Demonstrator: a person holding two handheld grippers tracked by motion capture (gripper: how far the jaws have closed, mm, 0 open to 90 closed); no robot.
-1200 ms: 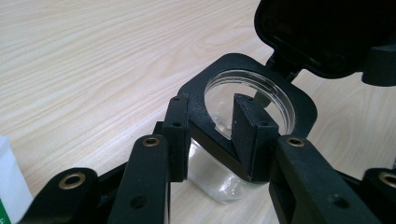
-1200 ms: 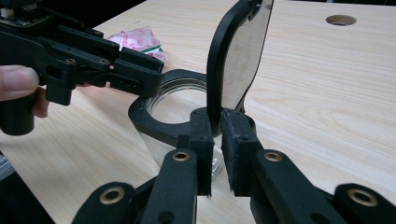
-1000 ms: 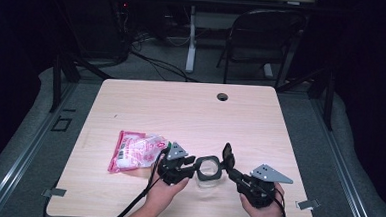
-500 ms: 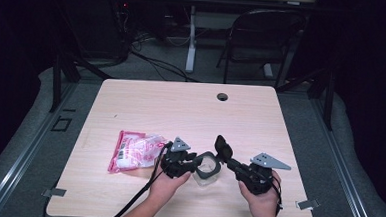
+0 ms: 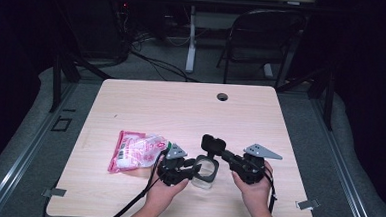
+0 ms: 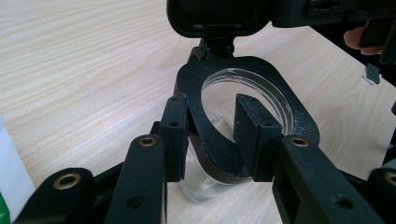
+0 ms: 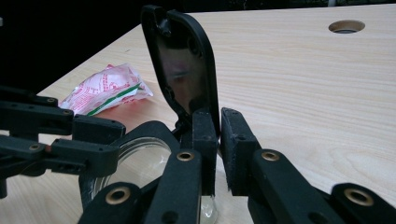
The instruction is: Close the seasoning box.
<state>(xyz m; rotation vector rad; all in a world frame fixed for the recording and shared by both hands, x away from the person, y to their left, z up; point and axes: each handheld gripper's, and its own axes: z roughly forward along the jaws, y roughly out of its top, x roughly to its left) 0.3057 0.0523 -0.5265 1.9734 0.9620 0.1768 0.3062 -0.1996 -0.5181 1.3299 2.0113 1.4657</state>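
Observation:
A clear glass jar (image 5: 203, 179) with a black collar (image 6: 205, 84) stands near the table's front edge. Its hinged black lid (image 5: 213, 143) is flipped up and stands upright above the mouth. My left gripper (image 5: 194, 167) comes in from the left and is shut on the collar's near wall, with one finger (image 6: 175, 135) outside and the other inside the ring. My right gripper (image 5: 223, 152) reaches in from the right. In the right gripper view its fingers (image 7: 205, 140) pinch the bottom edge of the lid (image 7: 184, 65) just above the hinge.
A red-and-white plastic pouch (image 5: 136, 150) lies on the wooden table (image 5: 180, 113) left of the jar, close behind my left gripper. A cable hole (image 5: 222, 96) sits near the far edge. A folding chair (image 5: 262, 37) stands beyond the table.
My right gripper has moved left with the lid, bringing it more upright over the jar. The left gripper and the jar have stayed in place.

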